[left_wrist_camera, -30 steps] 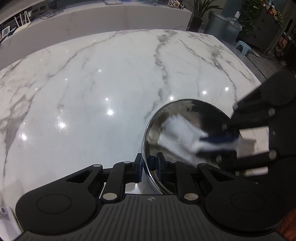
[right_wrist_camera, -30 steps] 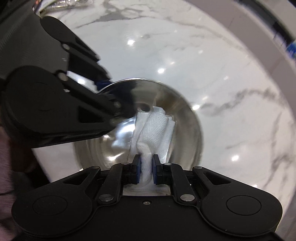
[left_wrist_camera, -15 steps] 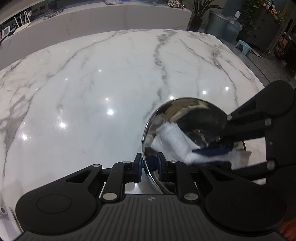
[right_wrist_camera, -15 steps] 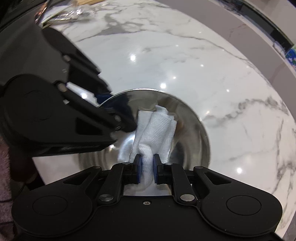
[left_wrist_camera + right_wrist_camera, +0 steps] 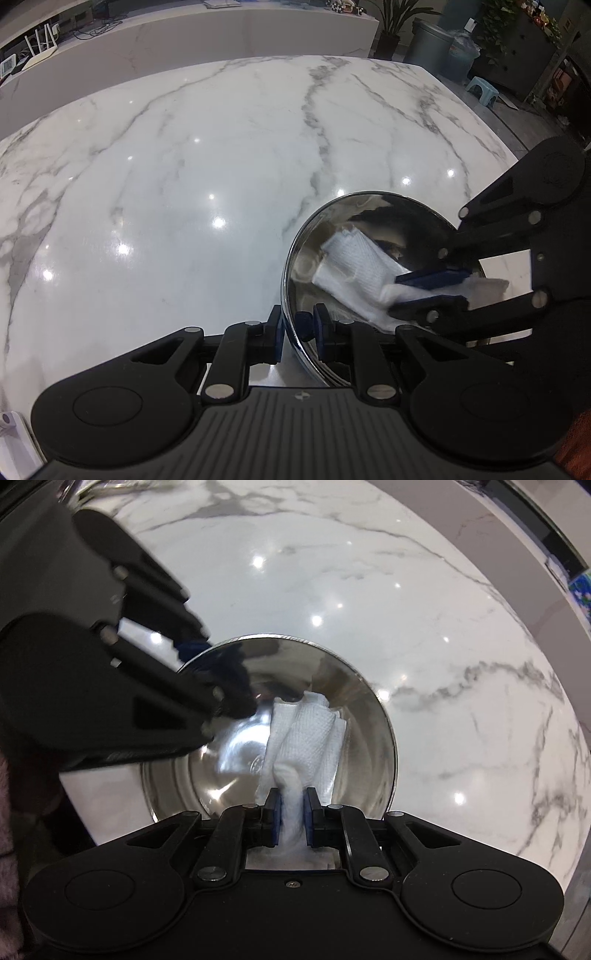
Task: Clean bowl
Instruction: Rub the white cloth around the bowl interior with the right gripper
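round shiny steel bowl (image 5: pixel 354 716), quilted paper towel (image 5: pixel 306 734)

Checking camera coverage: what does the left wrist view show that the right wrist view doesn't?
Left wrist only: the left gripper clamped on the bowl's rim, and beyond the table a trash bin and a potted plant.
Right wrist only: the right gripper pinching the paper towel head-on.
Both: the steel bowl, towel inside it, and the marble table.
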A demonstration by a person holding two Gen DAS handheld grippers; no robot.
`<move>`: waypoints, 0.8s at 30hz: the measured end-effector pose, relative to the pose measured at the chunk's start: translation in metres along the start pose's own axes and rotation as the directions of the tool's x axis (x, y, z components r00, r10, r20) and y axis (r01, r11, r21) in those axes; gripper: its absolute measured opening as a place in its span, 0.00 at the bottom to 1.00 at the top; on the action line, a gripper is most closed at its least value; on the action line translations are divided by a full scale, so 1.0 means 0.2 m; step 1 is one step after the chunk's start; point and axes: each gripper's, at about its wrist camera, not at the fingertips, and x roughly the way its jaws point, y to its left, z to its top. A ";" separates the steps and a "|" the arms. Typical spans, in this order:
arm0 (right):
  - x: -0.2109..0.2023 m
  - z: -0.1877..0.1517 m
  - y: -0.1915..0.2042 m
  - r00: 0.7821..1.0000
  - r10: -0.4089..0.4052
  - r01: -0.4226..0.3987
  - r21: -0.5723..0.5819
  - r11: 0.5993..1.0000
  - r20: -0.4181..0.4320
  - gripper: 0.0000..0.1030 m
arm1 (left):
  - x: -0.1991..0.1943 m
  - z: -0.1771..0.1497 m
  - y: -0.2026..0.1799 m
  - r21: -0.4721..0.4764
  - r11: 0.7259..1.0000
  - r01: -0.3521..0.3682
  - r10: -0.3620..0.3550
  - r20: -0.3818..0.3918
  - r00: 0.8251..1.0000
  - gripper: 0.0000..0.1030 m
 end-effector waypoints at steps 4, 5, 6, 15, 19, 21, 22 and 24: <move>0.00 -0.01 0.02 0.999 0.014 -0.015 0.017 1.000 0.049 0.11 | 0.00 -0.01 -0.01 0.008 1.000 -0.007 0.007 0.002 1.000 0.15; 0.00 -0.01 0.02 0.998 0.020 -0.021 0.020 1.000 0.055 0.12 | 0.00 -0.01 -0.01 0.009 1.000 -0.008 0.008 0.001 1.000 0.15; -0.01 -0.02 0.03 0.998 0.026 -0.027 0.022 0.999 0.060 0.12 | 0.00 -0.01 -0.01 0.009 1.000 -0.008 0.008 0.001 1.000 0.15; -0.02 -0.03 0.06 0.999 0.053 -0.053 -0.015 0.998 0.009 0.11 | 0.00 0.00 -0.01 0.015 1.000 -0.013 0.013 0.003 1.000 0.15; -0.05 -0.03 0.07 1.000 -0.024 0.025 -0.053 0.998 0.015 0.10 | 0.00 0.00 -0.01 0.021 1.000 -0.022 0.021 0.007 1.000 0.16; -0.08 -0.04 0.06 0.999 -0.026 0.027 -0.029 0.999 0.036 0.10 | 0.00 0.00 -0.02 0.021 0.999 -0.025 0.025 0.008 1.000 0.16; -0.10 -0.04 0.05 0.998 -0.026 0.026 -0.012 1.000 0.051 0.10 | 0.00 0.00 -0.02 0.021 0.999 -0.028 0.027 0.010 1.000 0.16; -0.15 -0.06 0.02 0.997 -0.019 0.017 0.027 0.999 0.079 0.10 | 0.00 0.00 -0.02 0.017 0.999 -0.033 0.033 0.015 0.999 0.16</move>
